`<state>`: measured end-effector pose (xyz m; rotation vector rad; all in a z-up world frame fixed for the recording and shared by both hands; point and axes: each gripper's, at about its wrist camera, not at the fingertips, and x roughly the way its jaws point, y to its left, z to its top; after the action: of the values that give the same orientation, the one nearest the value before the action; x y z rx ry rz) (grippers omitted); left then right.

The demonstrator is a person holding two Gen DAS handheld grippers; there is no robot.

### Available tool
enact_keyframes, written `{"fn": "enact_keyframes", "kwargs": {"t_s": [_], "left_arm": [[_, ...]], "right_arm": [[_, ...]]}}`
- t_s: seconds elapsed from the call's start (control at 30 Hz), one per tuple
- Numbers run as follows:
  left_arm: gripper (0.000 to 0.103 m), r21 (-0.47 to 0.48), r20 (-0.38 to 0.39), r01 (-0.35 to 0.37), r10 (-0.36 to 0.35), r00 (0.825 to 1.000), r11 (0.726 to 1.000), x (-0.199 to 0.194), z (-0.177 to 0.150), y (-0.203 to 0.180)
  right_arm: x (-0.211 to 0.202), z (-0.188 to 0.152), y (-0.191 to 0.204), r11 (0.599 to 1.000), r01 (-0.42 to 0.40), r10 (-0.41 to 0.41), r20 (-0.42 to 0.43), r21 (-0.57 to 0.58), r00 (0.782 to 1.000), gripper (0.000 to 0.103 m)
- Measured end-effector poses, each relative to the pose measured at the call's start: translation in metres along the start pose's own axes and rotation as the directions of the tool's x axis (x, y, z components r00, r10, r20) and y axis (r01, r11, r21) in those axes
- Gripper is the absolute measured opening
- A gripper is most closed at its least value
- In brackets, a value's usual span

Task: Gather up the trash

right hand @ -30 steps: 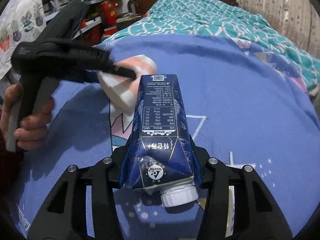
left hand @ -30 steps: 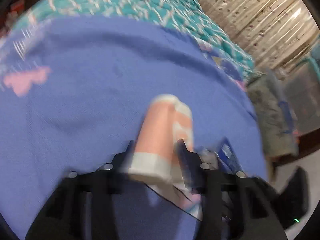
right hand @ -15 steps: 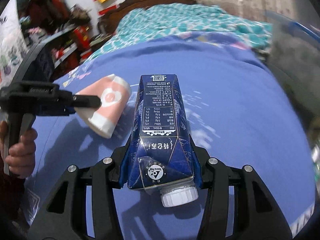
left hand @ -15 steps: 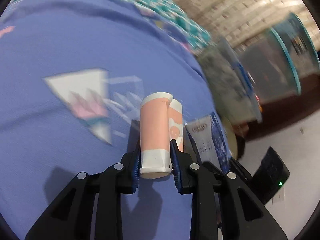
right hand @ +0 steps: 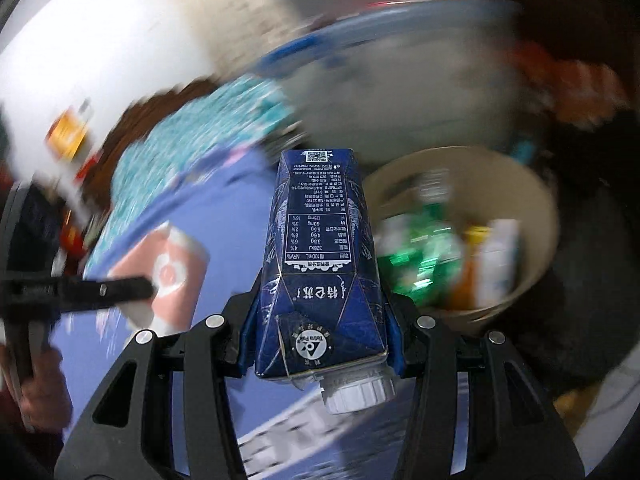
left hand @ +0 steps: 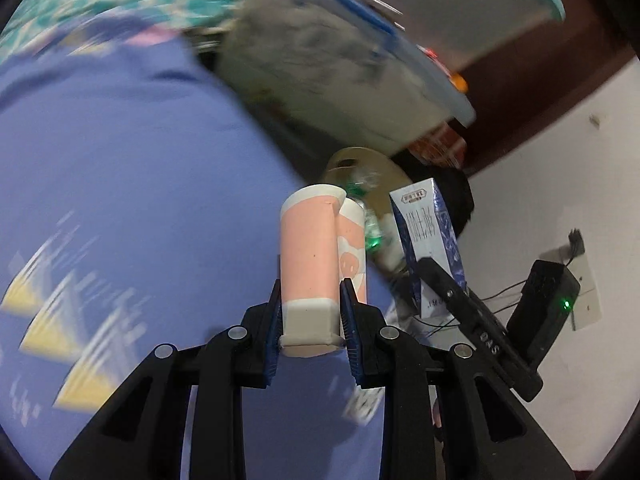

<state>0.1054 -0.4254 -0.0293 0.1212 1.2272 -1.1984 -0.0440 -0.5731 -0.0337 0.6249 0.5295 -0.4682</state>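
Carton [right hand: 322,272] pinched lengthwise in my right claw [right hand: 320,316], cap toward camera, bin [right hand: 536,200] just beyond. Left claw [left hand: 310,312] pinching pink cup [left hand: 308,260] above bed [left hand: 120,160].

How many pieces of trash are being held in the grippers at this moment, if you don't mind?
2. The pink paper cup sits clamped in the left gripper; the blue milk carton is in the right gripper, near the trash bin.

Both views have swung off the bed; a round beige trash bin [right hand: 536,216] full of wrappers now lies just beyond the fingers [right hand: 394,320].
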Motion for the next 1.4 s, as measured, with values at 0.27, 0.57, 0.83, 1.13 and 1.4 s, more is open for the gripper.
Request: {"fn": "enact_keyframes", "kwargs": {"t_s": [0.27, 0.57, 0.83, 1.13, 1.4], "left_arm": [[0.049, 0.119, -0.033, -0.046, 0.050, 0.998, 0.992, 0.095, 0.068, -0.073], [0.070, 0.094, -0.072, -0.041, 0.048, 0.996, 0.995, 0.107, 0.057, -0.062], [0.076, 0.085, 0.005, -0.099, 0.099, 0.995, 0.991, 0.037, -0.002, -0.040], [0.086, 0.045, 0.059, -0.275, 0.272, 0.960, 0.960, -0.024, -0.094, -0.012], [0.088, 0.034, 0.120, -0.392, 0.385, 0.915, 0.920, -0.064, -0.147, -0.005]], "right_arm": [[0.031, 0.040, -0.083, 0.965, 0.079, -0.085, 0.013, 0.252, 0.996, 0.079], [-0.020, 0.019, -0.083, 0.968, 0.087, -0.136, 0.201, 0.233, 0.970, 0.083], [-0.052, -0.036, -0.042, 0.978, 0.036, -0.075, 0.184, 0.207, 0.980, 0.083], [-0.065, -0.083, 0.002, 0.975, 0.000, -0.024, 0.107, 0.223, 0.994, 0.085], [-0.092, -0.113, 0.050, 0.981, 0.003, -0.026, 0.114, 0.192, 0.993, 0.092]]}}
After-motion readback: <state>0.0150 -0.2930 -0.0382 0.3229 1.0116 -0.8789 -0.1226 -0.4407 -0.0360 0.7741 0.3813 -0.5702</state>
